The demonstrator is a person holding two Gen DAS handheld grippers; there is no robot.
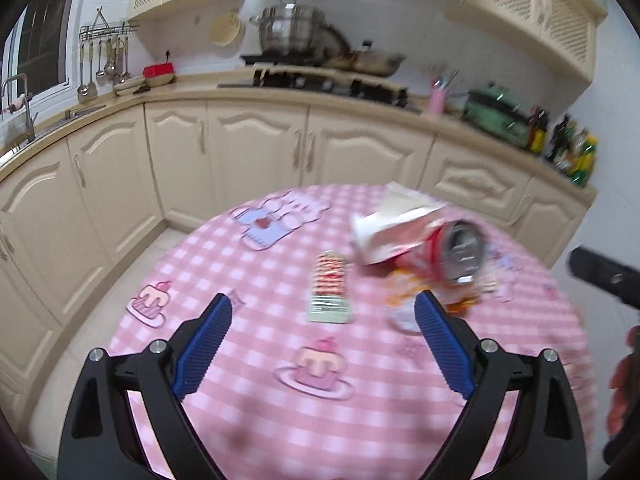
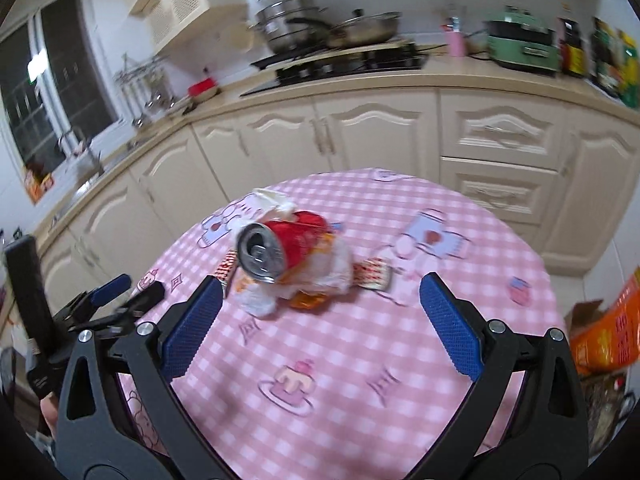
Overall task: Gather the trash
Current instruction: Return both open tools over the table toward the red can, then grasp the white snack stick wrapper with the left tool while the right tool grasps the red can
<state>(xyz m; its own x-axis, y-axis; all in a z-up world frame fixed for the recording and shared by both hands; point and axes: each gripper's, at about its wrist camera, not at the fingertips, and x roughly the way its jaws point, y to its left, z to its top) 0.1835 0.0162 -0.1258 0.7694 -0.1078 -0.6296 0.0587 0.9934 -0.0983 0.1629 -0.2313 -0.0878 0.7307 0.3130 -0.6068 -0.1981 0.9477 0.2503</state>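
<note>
While both frames are motion-blurred, left claw (image 1: pixel 323 309) and right claw (image 2: pixel 321 292) each hang wide open above the pink checked worktop (image 2: pixel 360 360), gripping nothing. Trash sits mid-worktop beyond the fingertips: red can (image 2: pixel 280 246) on its side atop crumpled wrappers (image 2: pixel 320 280), white paper (image 1: pixel 384 228) against it, flat snack packet (image 1: pixel 330 288) just beside. Cream cabinets (image 1: pixel 240 152) behind.

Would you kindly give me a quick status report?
Left gripper and right gripper open, empty. Red can lying among wrappers on table. Nothing blocking.
</note>
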